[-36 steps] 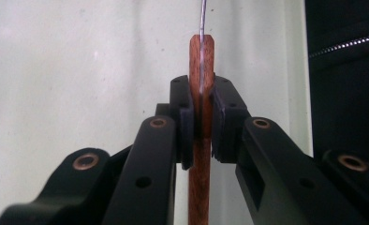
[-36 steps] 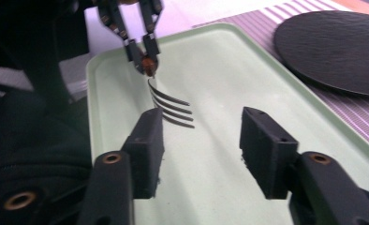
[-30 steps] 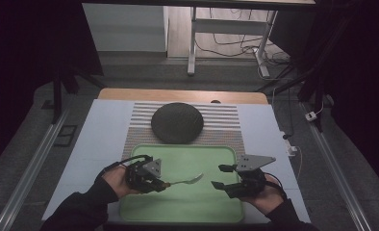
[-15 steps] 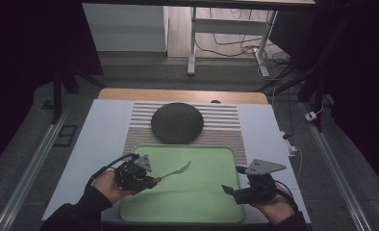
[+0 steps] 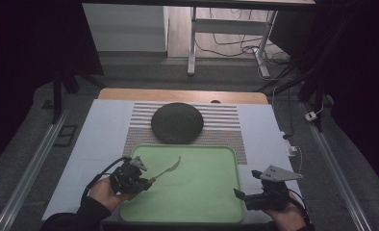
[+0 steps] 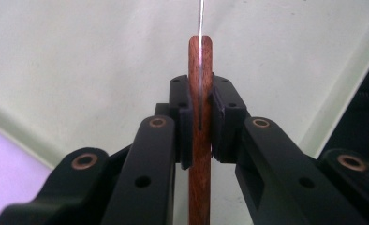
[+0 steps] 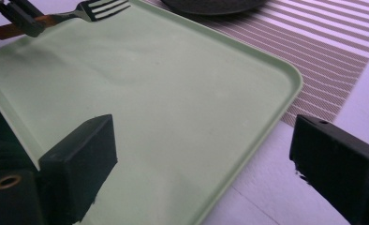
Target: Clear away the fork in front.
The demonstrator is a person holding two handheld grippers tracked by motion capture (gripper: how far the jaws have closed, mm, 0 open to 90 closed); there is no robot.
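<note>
left gripper point(image 5: 140, 181) clamping fork point(image 5: 167, 169) by wooden handle over green tray point(image 5: 202, 211), right gripper point(image 5: 239, 194) fingers just spreading wide, empty; loose grip risks dropping fork.

Fork point(image 5: 164, 171): reddish-brown wooden handle with visible grain, smooth and faintly glossy, joined to shiny metal tines. Tray point(image 5: 202, 192): pale green plastic, smooth and matt. Placemat point(image 5: 226, 126): woven, ribbed, striped surface; plate point(image 5: 177, 122): dark grey, matt, finely speckled.

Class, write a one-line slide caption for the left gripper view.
Left hand-held gripper clamps a fork's wooden handle above the green tray.
</note>
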